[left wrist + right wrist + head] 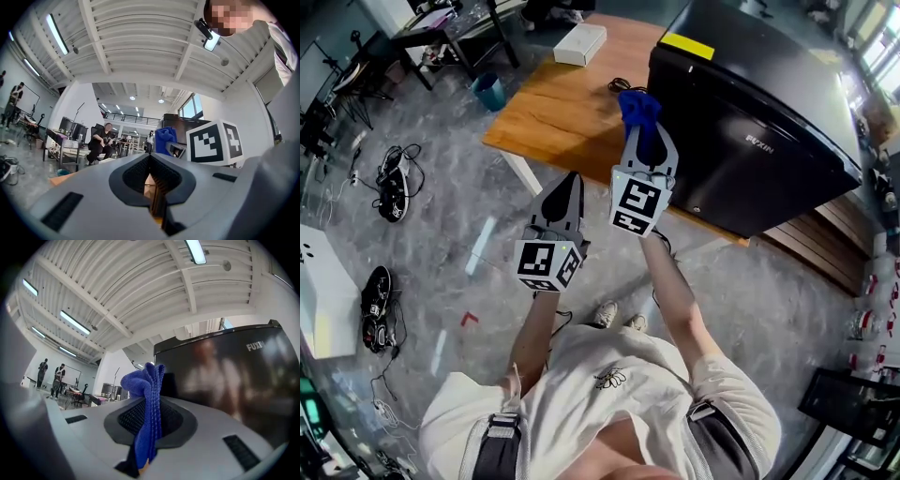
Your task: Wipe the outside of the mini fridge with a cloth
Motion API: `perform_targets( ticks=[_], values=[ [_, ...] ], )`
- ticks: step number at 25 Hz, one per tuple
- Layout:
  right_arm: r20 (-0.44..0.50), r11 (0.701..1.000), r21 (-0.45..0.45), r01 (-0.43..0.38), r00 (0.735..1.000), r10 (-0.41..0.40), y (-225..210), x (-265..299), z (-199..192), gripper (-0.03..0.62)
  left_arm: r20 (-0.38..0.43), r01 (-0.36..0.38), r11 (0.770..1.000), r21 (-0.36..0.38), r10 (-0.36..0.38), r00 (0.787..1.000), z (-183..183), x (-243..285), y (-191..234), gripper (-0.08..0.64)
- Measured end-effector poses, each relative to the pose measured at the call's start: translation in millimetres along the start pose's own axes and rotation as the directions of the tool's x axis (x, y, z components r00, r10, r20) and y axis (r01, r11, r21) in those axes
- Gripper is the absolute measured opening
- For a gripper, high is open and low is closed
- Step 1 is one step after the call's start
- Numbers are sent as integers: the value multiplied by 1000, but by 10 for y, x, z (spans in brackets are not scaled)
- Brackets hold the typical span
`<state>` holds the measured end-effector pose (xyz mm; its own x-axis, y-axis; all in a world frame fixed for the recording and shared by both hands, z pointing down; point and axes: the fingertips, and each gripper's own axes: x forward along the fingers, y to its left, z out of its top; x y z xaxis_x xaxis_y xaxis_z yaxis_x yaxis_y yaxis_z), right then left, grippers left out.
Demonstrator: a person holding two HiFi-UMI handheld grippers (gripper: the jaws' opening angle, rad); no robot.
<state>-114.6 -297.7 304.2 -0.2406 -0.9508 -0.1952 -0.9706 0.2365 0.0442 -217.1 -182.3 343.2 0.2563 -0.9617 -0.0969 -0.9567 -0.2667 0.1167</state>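
Over the front edge of the desk, a cloth was pinched in the fingers of the right gripper; those of the left gripper were closed, empty. Pressing it onto the fridge was judged next.

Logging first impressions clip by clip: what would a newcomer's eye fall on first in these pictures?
The bright blue cloth pinched in the right tool stands out most, held close to a corner of the big black mini fridge on the wooden table. Lower in the head view, the left tool hangs shut and empty over the floor.
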Motion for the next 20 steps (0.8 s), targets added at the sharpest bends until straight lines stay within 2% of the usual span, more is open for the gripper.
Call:
perform_targets(
  ticks=[8,14,20],
  values=[
    [-5,996,-80,40,999,-41,61,124,-101,61,-13,-64,998,-13,64,998,-51,-144,314,5],
    [5,993,-98,62,998,-61,-12,44,-64,61,-4,-48,999,-20,48,999,-51,-130,262,5],
    [17,987,-113,110,994,-109,-326,-153,20,61,-8,-21,999,-24,21,1000,-54,-74,88,5]
  ],
)
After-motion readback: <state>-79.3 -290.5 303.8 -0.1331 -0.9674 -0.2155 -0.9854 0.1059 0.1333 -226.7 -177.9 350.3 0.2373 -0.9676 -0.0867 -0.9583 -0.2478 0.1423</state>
